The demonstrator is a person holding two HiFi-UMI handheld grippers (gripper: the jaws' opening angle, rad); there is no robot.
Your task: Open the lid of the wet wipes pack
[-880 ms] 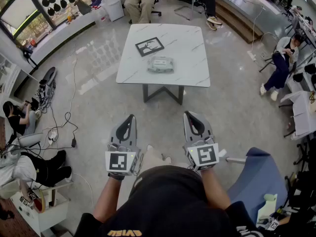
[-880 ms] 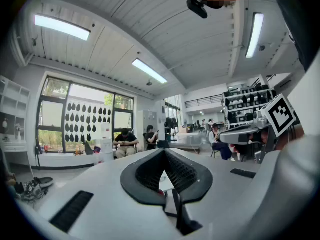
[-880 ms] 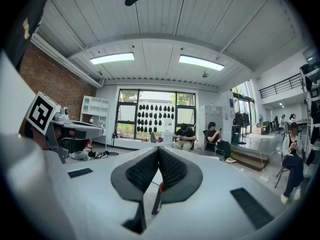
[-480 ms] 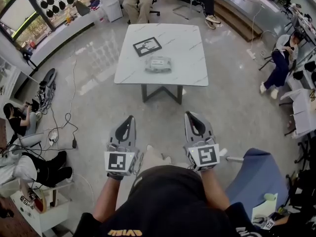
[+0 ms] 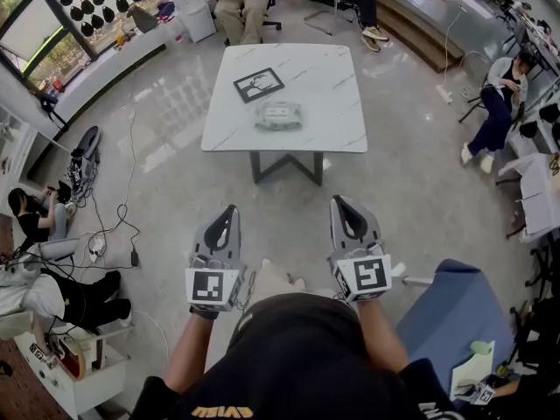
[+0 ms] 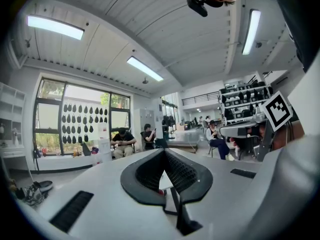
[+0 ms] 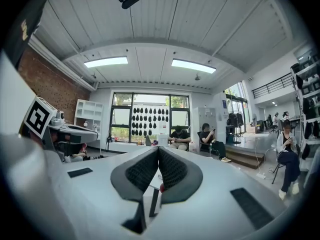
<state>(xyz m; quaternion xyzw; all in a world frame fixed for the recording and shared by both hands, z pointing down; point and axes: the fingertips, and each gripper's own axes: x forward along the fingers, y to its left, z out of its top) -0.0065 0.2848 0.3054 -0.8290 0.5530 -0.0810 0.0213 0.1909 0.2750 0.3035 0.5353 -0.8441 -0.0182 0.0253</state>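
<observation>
Left gripper (image 5: 230,210) and right gripper (image 5: 340,202) I hold empty, jaws pressed together, well short of the white table (image 5: 332,103). On it the wet wipes pack (image 5: 278,115) lies flat, long axis left to right, near a black-framed card (image 5: 259,83). Its lid is too small to make out.

Grey floor (image 5: 411,199); white marble table (image 5: 325,77)

My head camera looks steeply down, the table (image 5: 324,86) well ahead. Cameras on the left gripper (image 5: 232,210) and right gripper (image 5: 337,203) sit just behind their jaws, facing level — both share the windowed wall (image 7: 150,119).
</observation>
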